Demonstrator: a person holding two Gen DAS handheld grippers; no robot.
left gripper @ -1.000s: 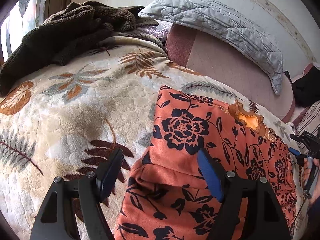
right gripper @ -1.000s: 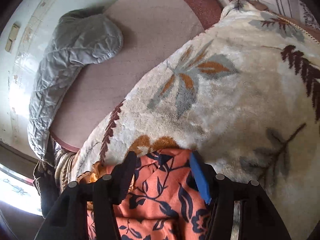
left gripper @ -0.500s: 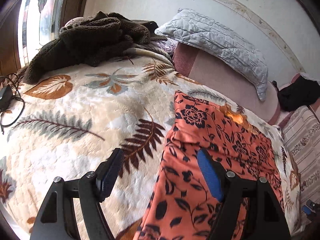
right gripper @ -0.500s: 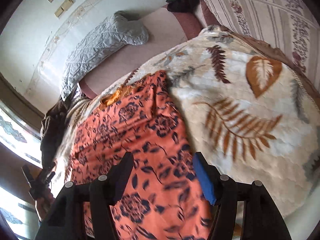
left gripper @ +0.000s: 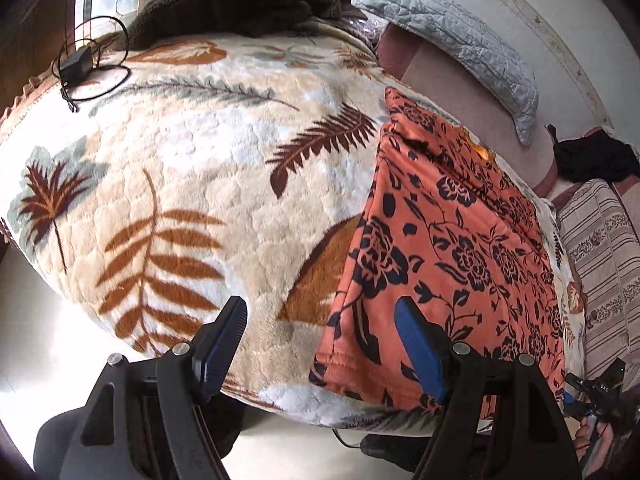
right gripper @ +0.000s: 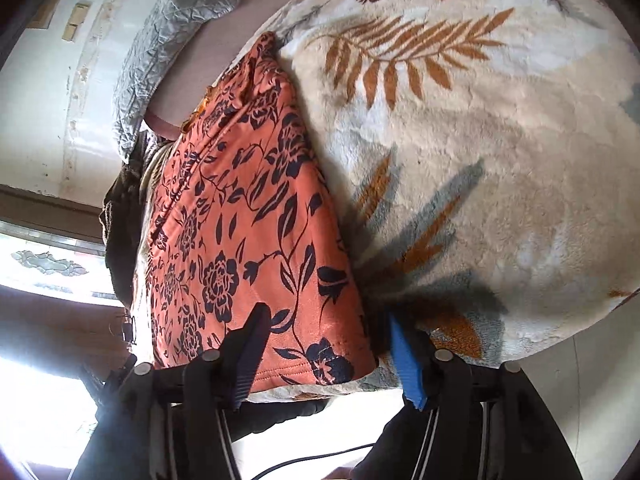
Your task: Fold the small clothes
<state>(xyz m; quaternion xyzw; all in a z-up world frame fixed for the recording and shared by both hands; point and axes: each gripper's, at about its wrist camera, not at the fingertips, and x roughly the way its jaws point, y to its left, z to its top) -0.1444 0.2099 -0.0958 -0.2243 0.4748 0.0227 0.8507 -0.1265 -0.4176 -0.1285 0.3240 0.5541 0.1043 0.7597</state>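
Observation:
An orange garment with a dark flower print [left gripper: 460, 248] lies spread flat on the leaf-patterned blanket [left gripper: 200, 184], its hem at the bed's near edge. My left gripper [left gripper: 320, 312] stands open over the hem's left corner, one finger above the blanket and the other above the cloth, touching nothing. In the right wrist view the same garment [right gripper: 240, 208] runs away from me. My right gripper [right gripper: 328, 320] hovers over the hem's right corner with its jaws closing. The corner shows between the fingers, but the pads do not press on it. That gripper, held by a hand, also shows low in the left wrist view [left gripper: 596, 392].
A grey quilted pillow [left gripper: 460, 40] lies along the far wall. A brown fuzzy heap [left gripper: 240, 4] sits at the far left. A black charger with its cable [left gripper: 76, 66] rests near the left edge. A striped cushion [left gripper: 600, 256] is at the right. Pale floor [left gripper: 60, 340] lies below the bed edge.
Both grippers have drawn back from the far end of the garment to its near hem at the bed's edge. The garment now lies stretched out flat. The right jaws have narrowed a little.

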